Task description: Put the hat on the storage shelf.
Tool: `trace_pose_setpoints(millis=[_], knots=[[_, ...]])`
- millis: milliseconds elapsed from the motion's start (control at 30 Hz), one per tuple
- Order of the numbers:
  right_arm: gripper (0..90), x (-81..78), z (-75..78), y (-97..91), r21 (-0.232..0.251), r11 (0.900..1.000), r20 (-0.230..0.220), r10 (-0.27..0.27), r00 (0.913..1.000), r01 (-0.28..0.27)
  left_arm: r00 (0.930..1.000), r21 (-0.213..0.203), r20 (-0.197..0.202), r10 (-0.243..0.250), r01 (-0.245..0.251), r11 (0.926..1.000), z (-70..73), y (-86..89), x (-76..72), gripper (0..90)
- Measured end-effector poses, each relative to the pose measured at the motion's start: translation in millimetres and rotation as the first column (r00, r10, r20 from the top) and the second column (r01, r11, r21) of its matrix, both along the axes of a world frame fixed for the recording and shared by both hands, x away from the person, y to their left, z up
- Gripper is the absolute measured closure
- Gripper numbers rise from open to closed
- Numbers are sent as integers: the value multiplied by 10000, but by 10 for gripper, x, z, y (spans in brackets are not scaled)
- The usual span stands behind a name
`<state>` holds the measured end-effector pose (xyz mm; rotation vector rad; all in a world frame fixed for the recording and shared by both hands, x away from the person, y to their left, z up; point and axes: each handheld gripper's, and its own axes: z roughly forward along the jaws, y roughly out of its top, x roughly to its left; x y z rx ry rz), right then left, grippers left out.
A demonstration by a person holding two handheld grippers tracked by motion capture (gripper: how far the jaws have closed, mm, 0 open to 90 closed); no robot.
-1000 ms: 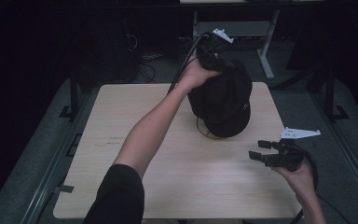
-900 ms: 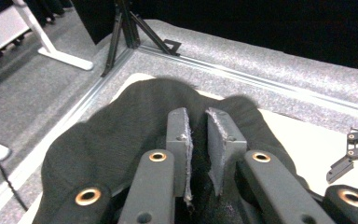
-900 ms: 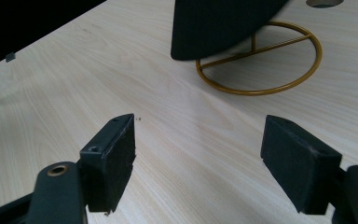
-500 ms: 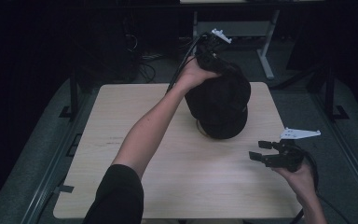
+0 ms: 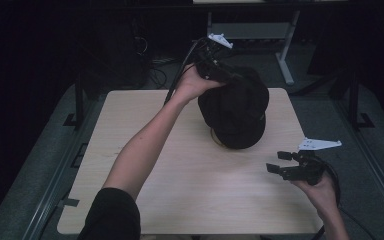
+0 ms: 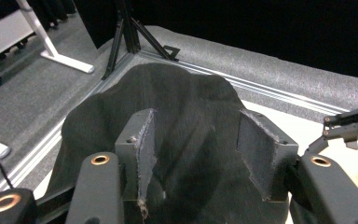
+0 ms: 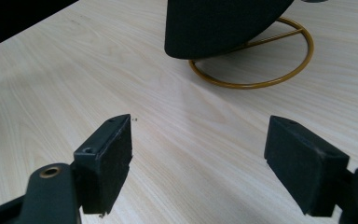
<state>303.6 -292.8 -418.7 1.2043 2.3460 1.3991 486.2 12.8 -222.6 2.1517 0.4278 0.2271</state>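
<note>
- Since the earlier frames, the left gripper (image 5: 228, 80) has let go of the black hat (image 5: 236, 111): its jaws have just been opening, and the hand has drawn slightly toward the hat's far-left edge.
- Along the left of the high view, the person's left forearm (image 5: 145, 145) reaches diagonally from the dark sleeve (image 5: 111, 216) at the bottom edge up across the pale wooden table (image 5: 130, 125) to the hat's far side.
- From the left gripper view, that gripper (image 6: 196, 140) shows its two pads standing about half apart, with the hat's dark fabric (image 6: 186, 102) rising in the gap between them; the pads do not press on it, and the felt bulges up ahead of the jaws.
- At the table's middle-right, the hat sits draped over a stand, covering all but the bottom of it.
- Seen from the right gripper view, a gold wire ring base (image 7: 279, 70) rests flat on the wood, and the hat's rim (image 7: 214, 28) hangs just above it.
- Further right, the right gripper (image 5: 277, 162) hovers low over the table's near-right part, well apart from the hat and pointing left.
- Its jaws are spread wide with only bare wood between them (image 7: 198, 140); it holds nothing.
- On top of it sits the grey three-cornered plate (image 5: 320, 144), and the right hand (image 5: 322, 187) grips it from below.
</note>
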Motion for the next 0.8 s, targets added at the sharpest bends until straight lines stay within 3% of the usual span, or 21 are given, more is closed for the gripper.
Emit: trace_pose_setpoints(millis=[333,800], knots=[[211,-14,-9,-41,7,9998,102,-210,9997,210,9990,-213,180,399,-395,9990,-17,424,-205,417],[196,-1,-14,21,-224,9994,213,-243,9995,248,9955,-410,118,937,-932,9948,-221,946,-450,374]])
